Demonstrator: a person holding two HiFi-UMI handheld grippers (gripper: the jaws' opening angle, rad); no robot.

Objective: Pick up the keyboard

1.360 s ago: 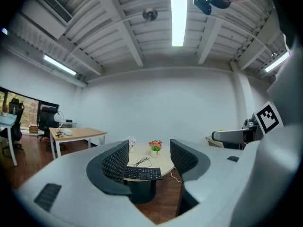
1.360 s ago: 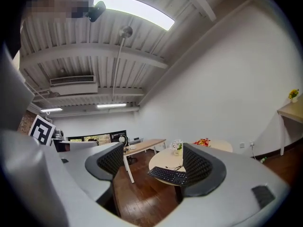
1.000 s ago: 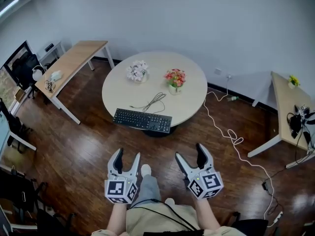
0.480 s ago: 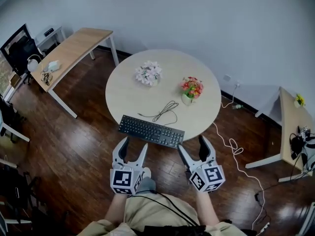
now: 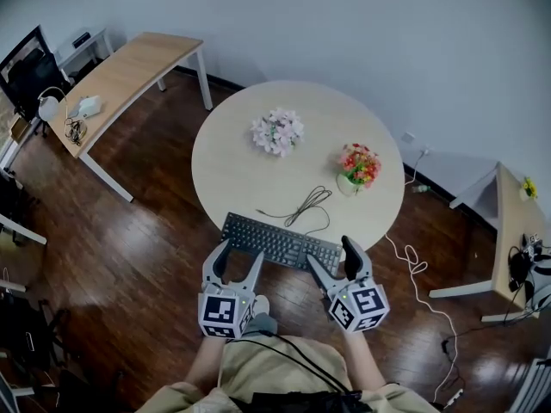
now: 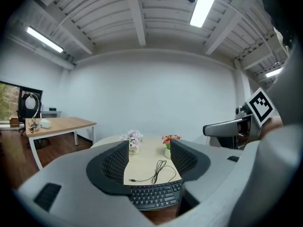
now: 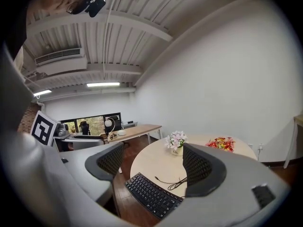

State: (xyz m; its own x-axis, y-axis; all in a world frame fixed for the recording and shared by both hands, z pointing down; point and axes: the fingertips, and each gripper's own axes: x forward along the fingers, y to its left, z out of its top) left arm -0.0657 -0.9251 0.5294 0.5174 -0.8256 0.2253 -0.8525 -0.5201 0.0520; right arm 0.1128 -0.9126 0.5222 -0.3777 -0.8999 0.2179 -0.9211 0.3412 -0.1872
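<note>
A black keyboard (image 5: 281, 243) lies at the near edge of the round beige table (image 5: 250, 162), slightly overhanging it, with its black cable (image 5: 301, 206) coiled behind it. My left gripper (image 5: 237, 258) hovers just short of the keyboard's left half, jaws apart with nothing between them. My right gripper (image 5: 332, 256) is at the keyboard's right end, jaws wider apart and empty. In the left gripper view the keyboard (image 6: 155, 194) sits low between the jaws of the left gripper (image 6: 149, 157). The right gripper view shows the keyboard (image 7: 152, 195) below the right gripper (image 7: 154, 162).
A pot of white flowers (image 5: 277, 132) and a pot of red flowers (image 5: 360, 166) stand further back on the table. A long wooden desk (image 5: 120, 80) is at the far left, another desk (image 5: 516, 222) at the right. A white cord (image 5: 413, 256) trails over the wooden floor.
Both grippers have moved forward from over the floor up to the keyboard's near edge, and the table has come closer in the head view. The jaw openings look unchanged.
</note>
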